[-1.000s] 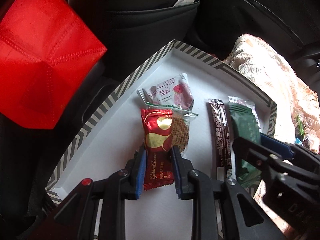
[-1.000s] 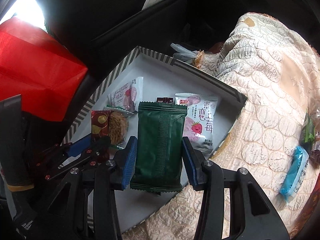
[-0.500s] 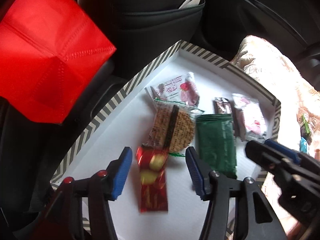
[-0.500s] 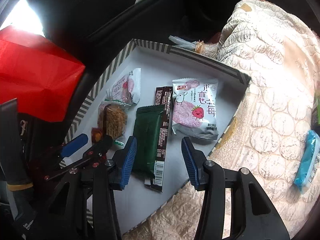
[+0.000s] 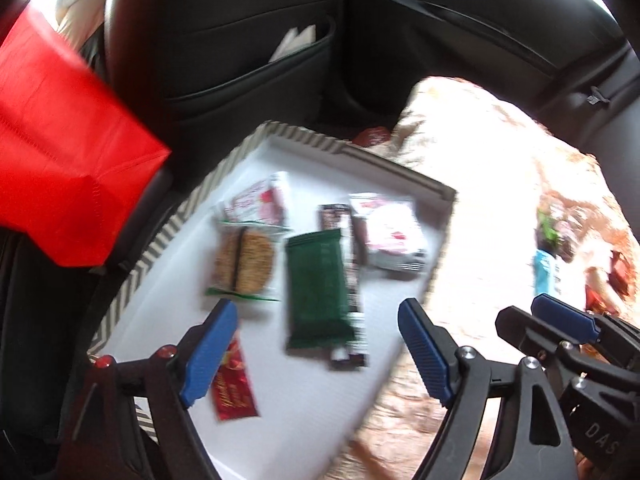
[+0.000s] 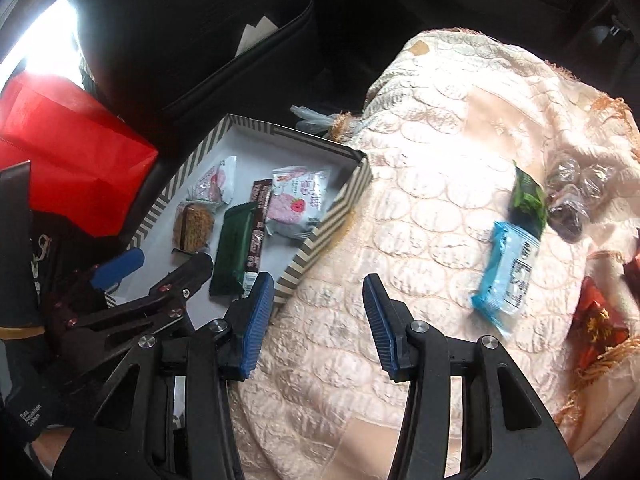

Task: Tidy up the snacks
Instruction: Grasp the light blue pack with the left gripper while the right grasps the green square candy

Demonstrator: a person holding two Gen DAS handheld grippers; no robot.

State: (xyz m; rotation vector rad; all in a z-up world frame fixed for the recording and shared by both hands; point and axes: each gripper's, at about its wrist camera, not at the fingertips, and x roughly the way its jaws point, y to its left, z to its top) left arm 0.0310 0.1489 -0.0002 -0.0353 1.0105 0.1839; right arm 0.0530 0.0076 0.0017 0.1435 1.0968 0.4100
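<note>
Since the earlier frame both tongs released their packets into the striped box (image 6: 320, 240) and moved toward the cushion. The left gripper (image 5: 320, 356) is opening wide and empty; the right gripper (image 6: 318, 320) stands half-wide and empty. Right of it, well apart, lies the blue packet (image 6: 506, 270): light, crinkly, slippery; I would grip across its middle.

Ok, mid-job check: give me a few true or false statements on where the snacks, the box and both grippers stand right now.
1. The green packet lies inside the striped box. True.
2. The left gripper is clamped on the red packet. False: its jaws are opening, and the packet lies on the box floor beside the left finger, not pressed.
3. The right gripper holds a snack. False: it is open over the quilted cloth with nothing between its jaws.
4. A blue packet lies on the cloth outside the box. True.
5. The round cracker pack sits on the cloth. False: it is in the box.
</note>
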